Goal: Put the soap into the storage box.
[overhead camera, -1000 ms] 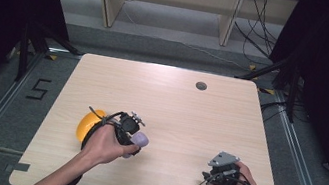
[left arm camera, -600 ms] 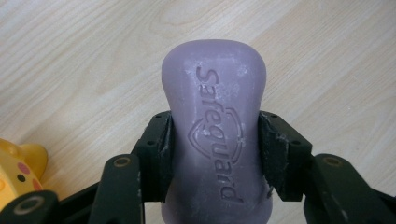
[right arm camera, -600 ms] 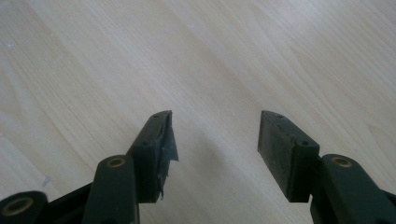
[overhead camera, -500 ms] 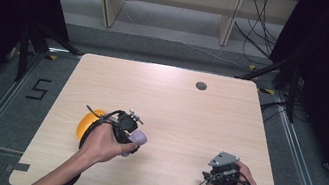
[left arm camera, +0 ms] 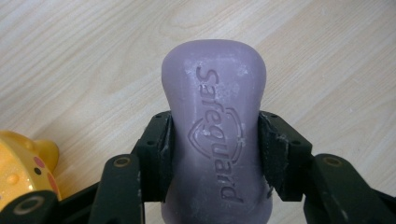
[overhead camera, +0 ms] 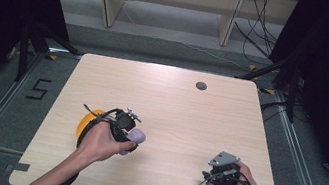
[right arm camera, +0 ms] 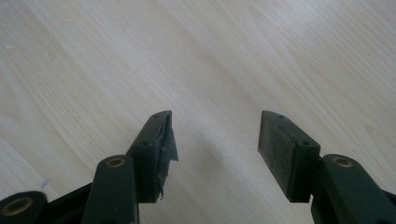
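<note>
— Has anything shifted since a second ago?

— Hardly. Both hands sit where they were. The left gripper [overhead camera: 130, 136] is still clamped on the purple soap bar [left arm camera: 216, 126]; in its own view the two pads press the bar's waist from either side, embossed face up.

— And where's the bar?

— Over the near-left part of the wooden table [overhead camera: 175, 104], poking out past the left hand [overhead camera: 101, 140]. Whether it rests on the wood I can't tell.

— That yellow thing?

— A spotted yellow toy [overhead camera: 85, 125], just behind the hand, in the same spot as before.

— The other one?

— The right gripper [right arm camera: 214, 140] hangs over bare wood at the near right, jaws apart, nothing between them, unchanged.
</note>
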Demonstrator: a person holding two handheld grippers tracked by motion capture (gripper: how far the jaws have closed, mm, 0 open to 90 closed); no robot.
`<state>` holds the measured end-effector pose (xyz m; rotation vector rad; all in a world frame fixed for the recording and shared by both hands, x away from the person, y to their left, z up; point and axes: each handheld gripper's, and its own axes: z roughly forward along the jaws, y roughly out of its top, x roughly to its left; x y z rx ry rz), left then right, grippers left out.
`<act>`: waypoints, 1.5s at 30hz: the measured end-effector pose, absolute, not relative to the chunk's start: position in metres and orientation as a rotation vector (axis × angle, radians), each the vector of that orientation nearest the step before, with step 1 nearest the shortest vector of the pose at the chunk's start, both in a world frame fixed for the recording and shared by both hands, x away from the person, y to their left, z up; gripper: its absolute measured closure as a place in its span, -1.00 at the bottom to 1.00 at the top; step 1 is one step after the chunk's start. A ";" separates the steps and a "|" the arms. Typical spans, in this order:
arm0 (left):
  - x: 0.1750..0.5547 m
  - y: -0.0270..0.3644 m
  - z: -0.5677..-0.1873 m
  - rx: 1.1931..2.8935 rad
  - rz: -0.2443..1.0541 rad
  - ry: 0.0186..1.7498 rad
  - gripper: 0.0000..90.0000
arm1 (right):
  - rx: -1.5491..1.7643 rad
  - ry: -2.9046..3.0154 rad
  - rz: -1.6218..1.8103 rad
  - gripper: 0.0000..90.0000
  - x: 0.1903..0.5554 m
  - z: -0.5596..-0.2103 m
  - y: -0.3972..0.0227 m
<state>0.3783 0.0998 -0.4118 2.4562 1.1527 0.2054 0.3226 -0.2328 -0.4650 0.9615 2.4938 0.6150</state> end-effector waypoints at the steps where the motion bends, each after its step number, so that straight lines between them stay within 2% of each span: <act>1: 0.378 0.100 -0.412 2.456 0.205 1.153 0.08 | 0.962 2.494 0.615 0.01 0.323 -0.465 -0.233; 45: 0.382 0.114 -0.402 2.414 0.214 1.192 0.08 | 0.961 2.488 0.620 0.00 0.323 -0.465 -0.233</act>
